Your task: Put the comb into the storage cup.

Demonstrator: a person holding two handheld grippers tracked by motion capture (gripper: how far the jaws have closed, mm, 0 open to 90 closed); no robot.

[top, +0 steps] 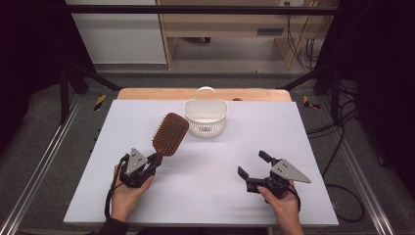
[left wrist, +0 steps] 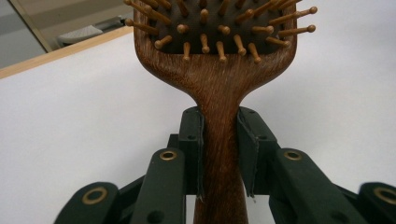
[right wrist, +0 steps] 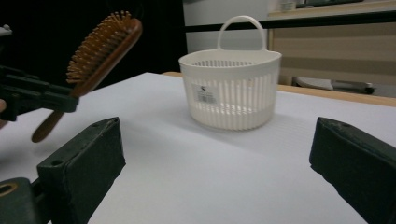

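The white table (top: 205, 161) carries a white slatted basket (top: 206, 117) with an upright handle at its far middle. It lies ahead and slightly right of the wooden paddle hairbrush (top: 169, 134), whose long axis runs from the near left up toward that basket, head raised off the surface. The left gripper (top: 152, 160) is the nearer one: its jaws are clamped on the brush's neck, just below the bristled head. Nothing stands between brush and basket. The right gripper (top: 253, 164) hovers at the near right, jaws wide apart and empty.
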